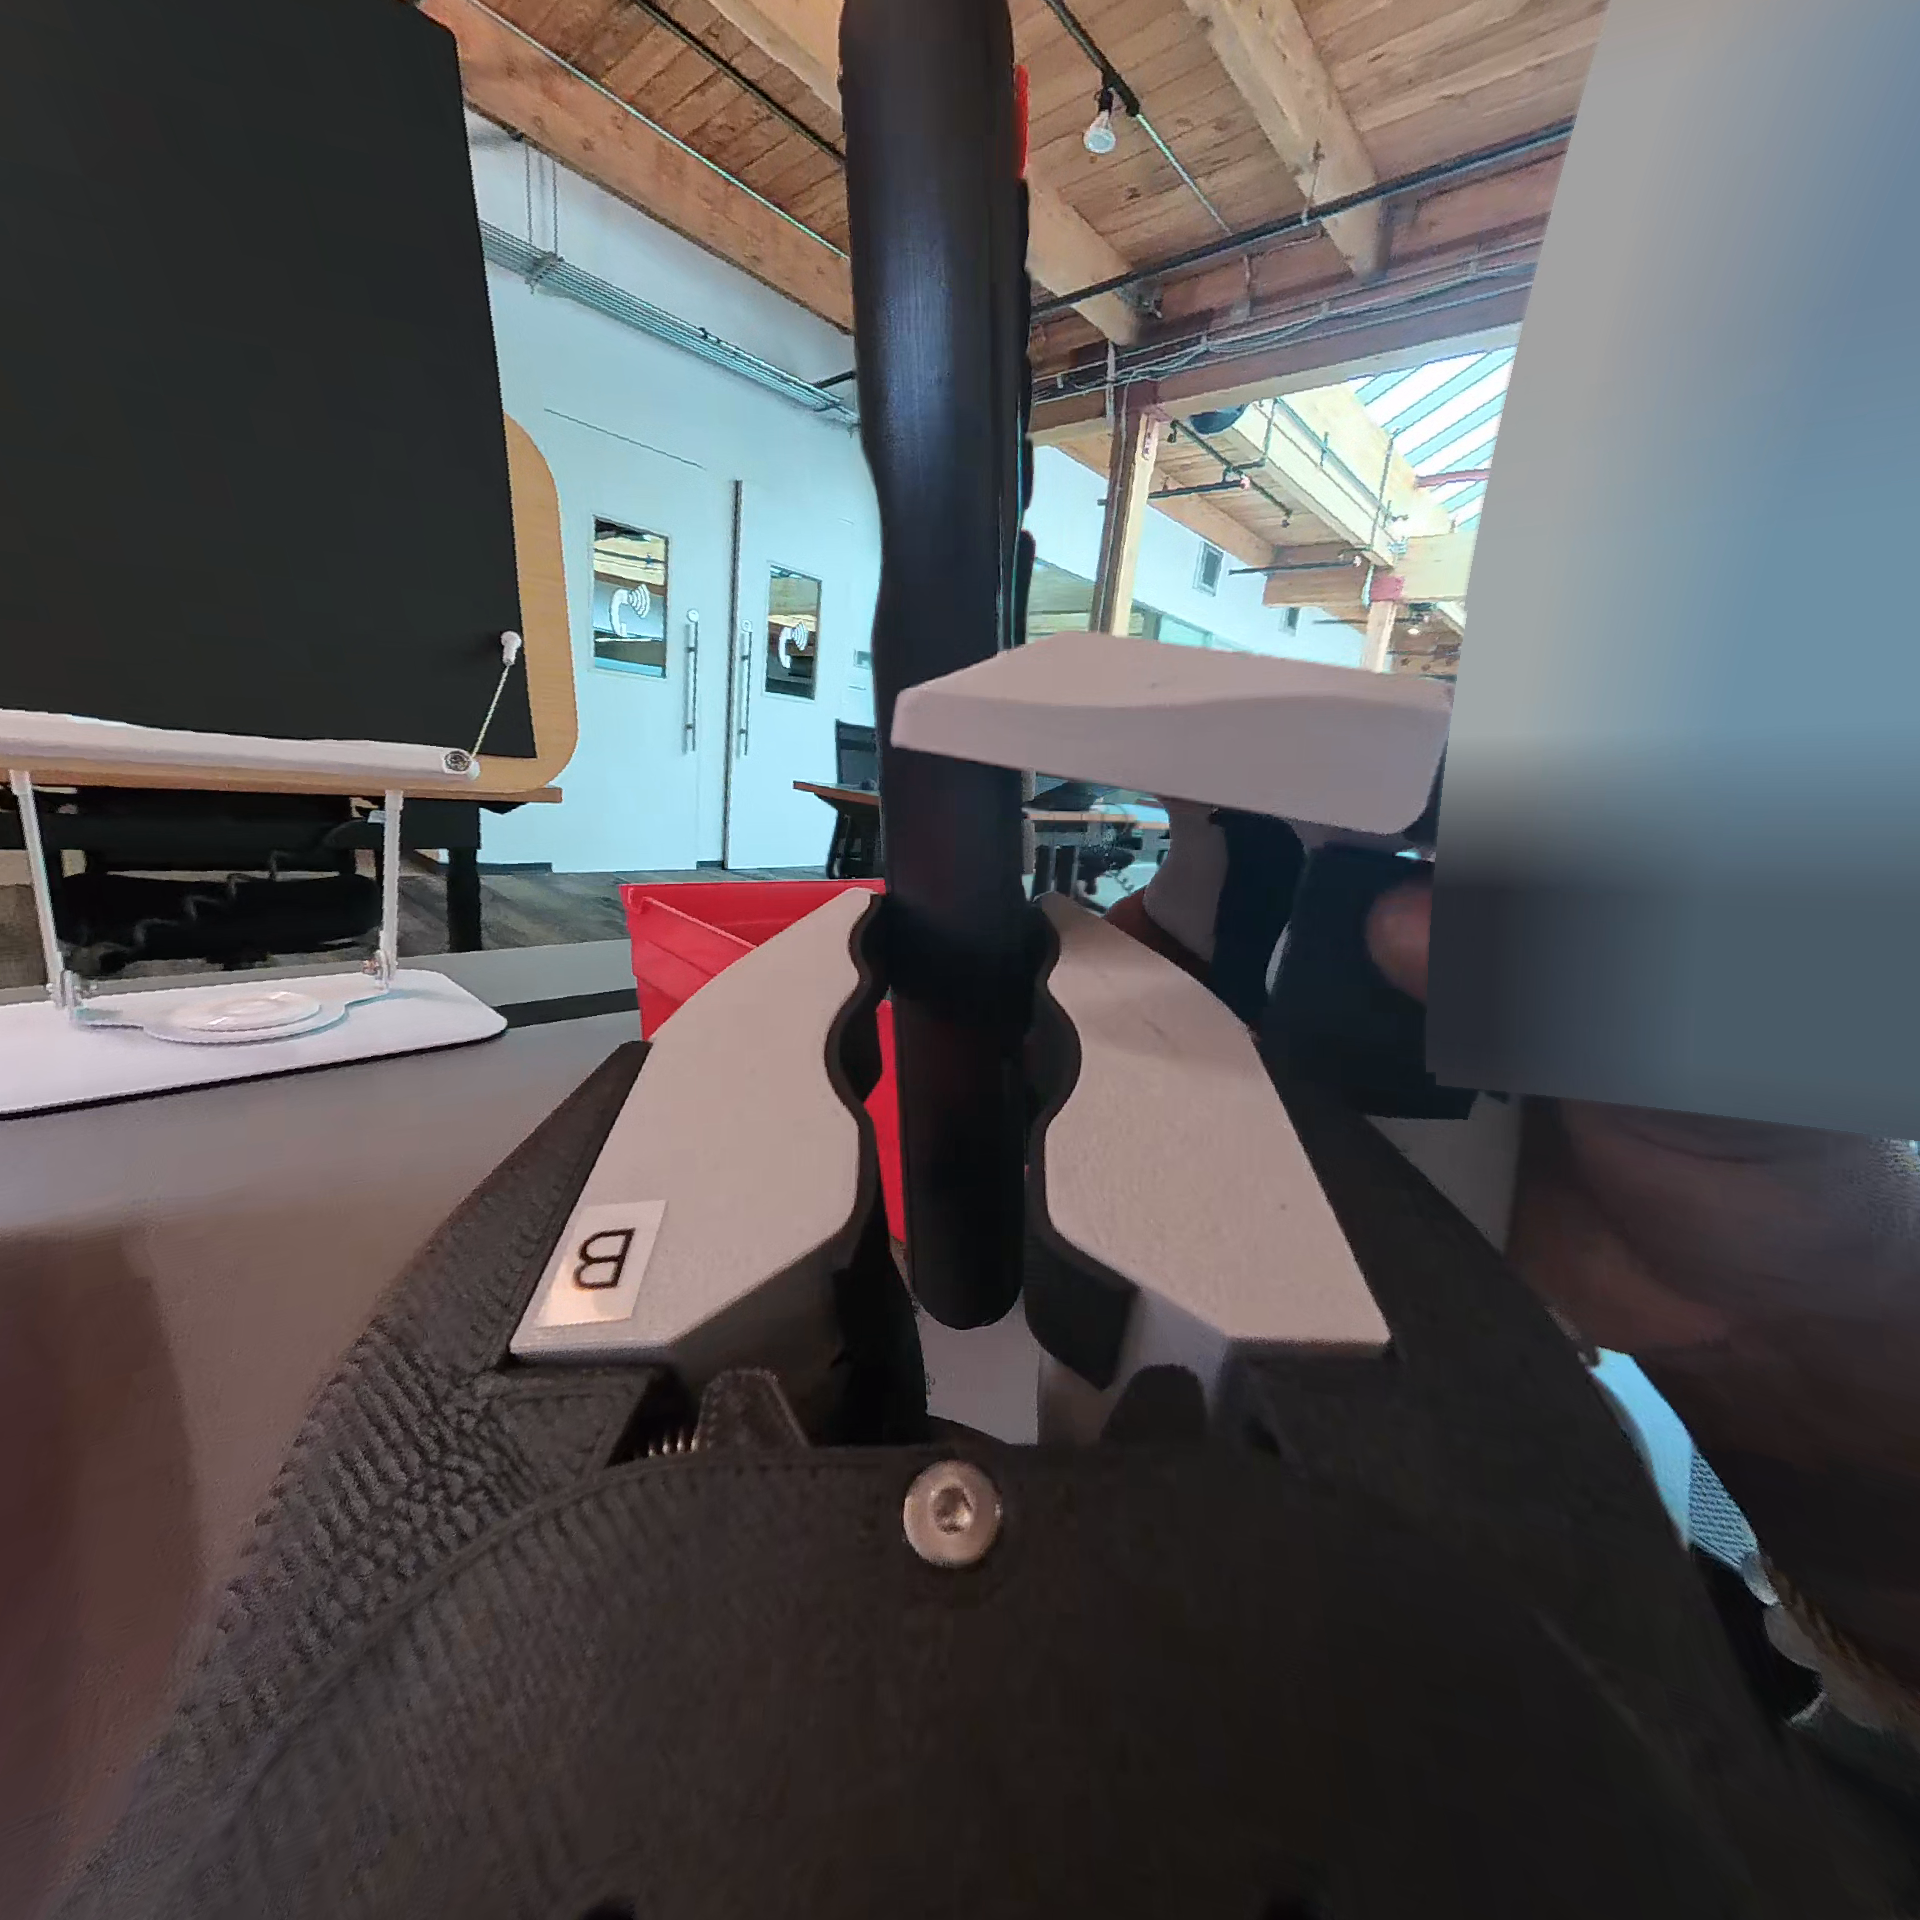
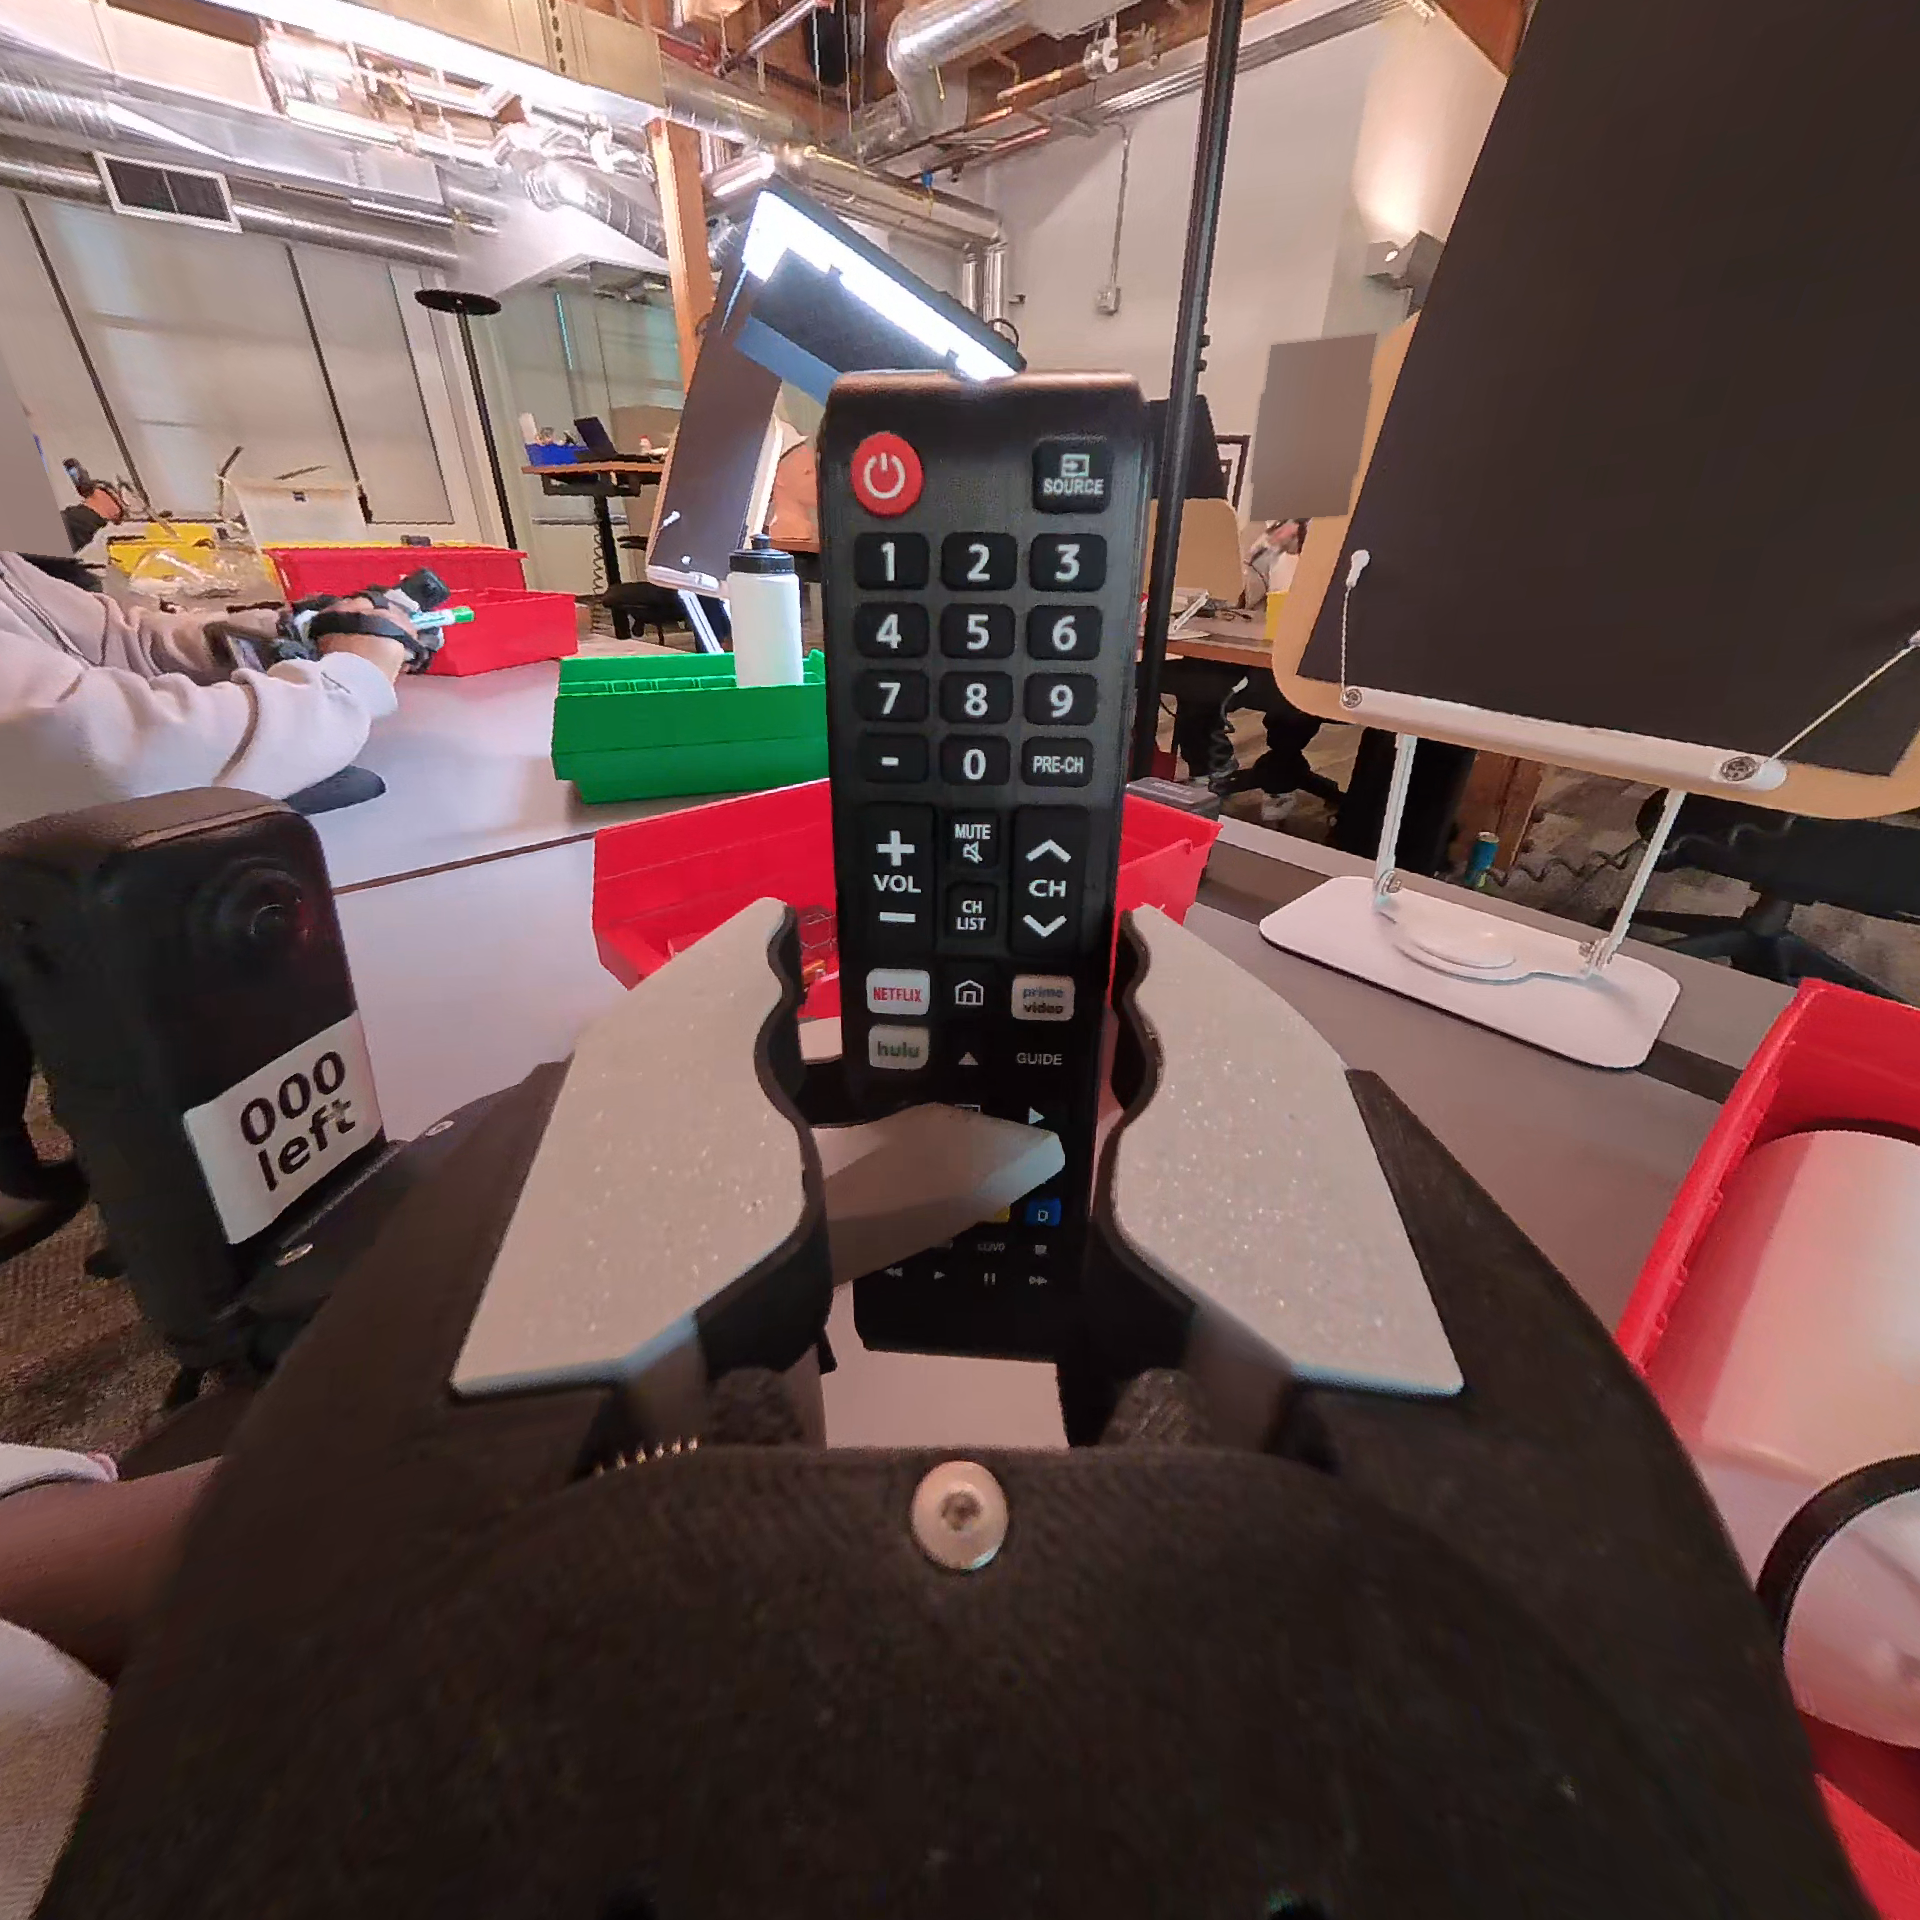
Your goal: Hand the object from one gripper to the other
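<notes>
A black TV remote (image 2: 977, 634) stands upright, buttons facing the right wrist camera. In the left wrist view it (image 1: 935, 416) shows edge-on. My left gripper (image 1: 951, 935) is shut on its lower part, across front and back. One left finger (image 2: 935, 1158) crosses the remote's face in the right wrist view. My right gripper (image 2: 951, 935) is open around the remote's two side edges. The right-hand finger is at or touching the edge; a small gap shows at the left-hand finger. One right finger (image 1: 1164, 738) shows as a flat grey plate in the left wrist view.
A red bin (image 2: 707, 883) sits just behind the remote, with a green bin (image 2: 686, 727) and a white bottle (image 2: 764, 623) farther back. A white stand with a black board (image 2: 1475, 956) is to the right. Another red bin (image 2: 1766, 1143) holds a white roll. A person's sleeve (image 2: 156, 686) is at the left. The tips of both grippers are at nearly the same place.
</notes>
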`<action>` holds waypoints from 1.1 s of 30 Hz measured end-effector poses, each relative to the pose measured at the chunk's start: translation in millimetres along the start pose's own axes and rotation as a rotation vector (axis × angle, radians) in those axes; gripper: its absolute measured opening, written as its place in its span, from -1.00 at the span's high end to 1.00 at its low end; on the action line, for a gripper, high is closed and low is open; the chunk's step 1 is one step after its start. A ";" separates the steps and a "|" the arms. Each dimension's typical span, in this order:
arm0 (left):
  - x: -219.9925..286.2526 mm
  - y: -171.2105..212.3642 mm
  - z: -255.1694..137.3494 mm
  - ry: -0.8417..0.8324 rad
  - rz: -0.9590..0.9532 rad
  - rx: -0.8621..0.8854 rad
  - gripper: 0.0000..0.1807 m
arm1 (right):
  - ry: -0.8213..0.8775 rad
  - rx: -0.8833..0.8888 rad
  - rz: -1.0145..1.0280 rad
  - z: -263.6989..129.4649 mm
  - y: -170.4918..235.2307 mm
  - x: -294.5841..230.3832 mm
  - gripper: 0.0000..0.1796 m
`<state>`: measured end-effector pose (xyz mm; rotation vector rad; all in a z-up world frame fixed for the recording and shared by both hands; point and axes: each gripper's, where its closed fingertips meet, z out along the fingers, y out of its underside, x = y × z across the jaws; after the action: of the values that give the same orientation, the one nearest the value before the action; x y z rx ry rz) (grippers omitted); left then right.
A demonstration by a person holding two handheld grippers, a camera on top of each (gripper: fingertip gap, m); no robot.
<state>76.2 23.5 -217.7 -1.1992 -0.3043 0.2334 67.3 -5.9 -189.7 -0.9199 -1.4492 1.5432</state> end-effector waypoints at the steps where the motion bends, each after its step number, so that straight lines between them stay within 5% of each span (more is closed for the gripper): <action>1: -0.2 0.0 -0.3 -0.003 0.005 0.001 0.73 | 0.002 -0.003 -0.005 -0.2 0.5 0.2 0.38; 8: 5.6 4.8 2.4 0.056 0.014 -0.057 0.68 | 0.014 -0.017 -0.041 -4.0 1.4 5.6 0.45; 13: -0.7 5.3 0.0 0.145 -0.083 -0.148 -0.05 | 0.061 0.003 -0.050 -15.3 -14.6 29.3 0.45; 18: -21.2 -24.5 -11.1 0.193 -0.259 -0.115 -0.50 | 0.241 0.000 -0.096 -33.7 -39.5 95.7 0.44; 24: -35.2 -58.8 -26.5 0.173 -0.192 -0.055 -0.51 | 0.490 -0.165 -0.090 -44.5 -37.8 204.8 0.45; 33: -61.7 -80.7 -40.7 0.098 -0.192 -0.004 -0.47 | 0.621 -0.580 -0.041 -31.9 33.5 294.0 0.45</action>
<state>34.2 -60.8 -162.2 -1.1734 -0.3319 0.0072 -25.9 275.1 -219.9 -1.5284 -1.4342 0.6851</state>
